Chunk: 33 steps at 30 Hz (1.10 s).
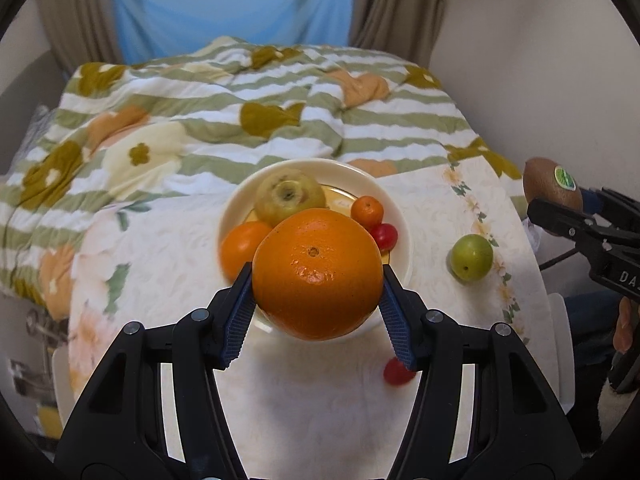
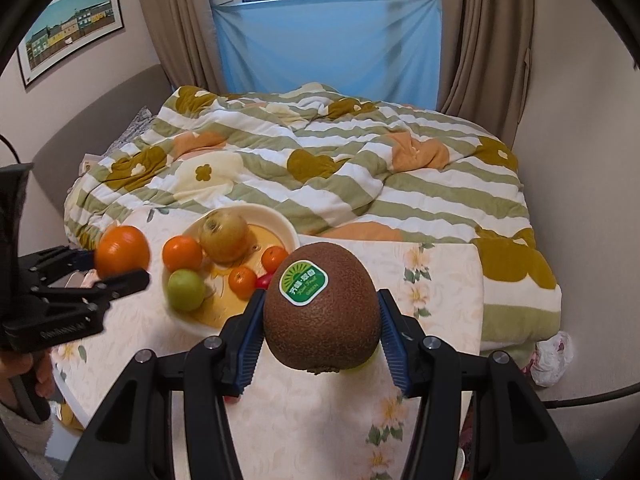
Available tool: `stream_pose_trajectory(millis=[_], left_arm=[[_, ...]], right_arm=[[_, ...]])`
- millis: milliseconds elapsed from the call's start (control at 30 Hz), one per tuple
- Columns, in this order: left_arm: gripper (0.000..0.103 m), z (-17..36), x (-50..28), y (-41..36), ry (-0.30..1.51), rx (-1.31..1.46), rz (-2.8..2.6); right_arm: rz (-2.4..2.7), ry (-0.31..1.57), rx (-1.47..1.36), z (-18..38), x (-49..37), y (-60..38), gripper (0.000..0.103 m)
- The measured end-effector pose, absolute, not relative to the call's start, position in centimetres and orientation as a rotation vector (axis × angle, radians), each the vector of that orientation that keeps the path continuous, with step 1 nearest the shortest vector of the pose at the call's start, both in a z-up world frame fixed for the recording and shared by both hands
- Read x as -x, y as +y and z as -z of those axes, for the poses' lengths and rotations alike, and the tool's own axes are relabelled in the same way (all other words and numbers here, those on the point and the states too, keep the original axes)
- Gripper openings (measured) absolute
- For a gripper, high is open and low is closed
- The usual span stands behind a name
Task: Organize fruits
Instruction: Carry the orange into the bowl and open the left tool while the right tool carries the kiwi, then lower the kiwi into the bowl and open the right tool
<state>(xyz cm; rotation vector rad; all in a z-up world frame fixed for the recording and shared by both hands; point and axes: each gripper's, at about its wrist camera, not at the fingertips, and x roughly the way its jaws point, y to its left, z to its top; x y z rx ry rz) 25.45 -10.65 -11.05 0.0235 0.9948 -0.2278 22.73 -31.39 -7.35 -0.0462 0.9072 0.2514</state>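
- Your left tool (image 1: 316, 280) pinches the big orange (image 1: 317, 274) across its widest part, one blue pad (image 1: 240, 312) on each flank, so the round fruit cannot roll out while it hangs over the near rim of the bowl (image 1: 394, 204).
- The orange is clear of the worktop (image 1: 304, 400); it sits at about 6 o'clock from the bowl's middle, placed, I judge, for lowering in.
- Your right tool (image 2: 322, 320) pinches the kiwi (image 2: 322, 308) the same way, at its broad middle, sticker (image 2: 304, 282) up, held above the flowered cloth at about 4 o'clock from the bowl.
- The bowl already holds a yellow apple (image 1: 290, 196) at 12 o'clock, a smaller orange (image 1: 242, 246) at 8 o'clock, a small mandarin (image 1: 367, 210) and a red tomato (image 1: 385, 236) at 3 o'clock, so fruit is being gathered there.
- A green plum (image 1: 472, 257) waits on the cloth at 3 o'clock outside the bowl, and another red tomato (image 1: 396, 372) lies at 5 o'clock under your left tool's finger.
- The free space in the bowl looks to be the near side; I judge the orange should go first there, since the kiwi fits a smaller gap.
- Crowding is the risk: a heavy orange could nudge the tomato over the rim.
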Motion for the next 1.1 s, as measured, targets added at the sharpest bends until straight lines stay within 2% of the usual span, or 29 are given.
stream_pose_trajectory(millis=[433, 700, 767, 800, 833, 1100], left_arm=[[0.066, 17.4, -30.2, -13.2, 1.101, -0.115, 0.321], [0.067, 17.9, -30.6, -13.5, 1.109, -0.125, 0.347], [0.077, 17.5, -30.6, -13.5, 1.094, -0.133, 0.344], [0.092, 17.2, -30.5, -13.5, 1.079, -0.136, 0.341], [0.101, 16.5, -30.4, -13.4, 1.054, -0.131, 0.341], [0.103, 14.3, -30.2, -12.1, 1.011, -0.1, 0.322]], right_arm=[[-0.235, 0.97, 0.009, 10.4, -27.3, -30.9, 0.049], [-0.244, 0.974, 0.008, 10.8, -28.4, -30.3, 0.049], [-0.246, 0.973, 0.008, 10.7, -28.5, -30.1, 0.049], [-0.247, 0.973, 0.009, 10.7, -28.6, -30.0, 0.049], [-0.249, 0.973, 0.009, 10.7, -28.7, -29.9, 0.049], [-0.284, 0.973, 0.01, 10.8, -29.5, -28.7, 0.049]])
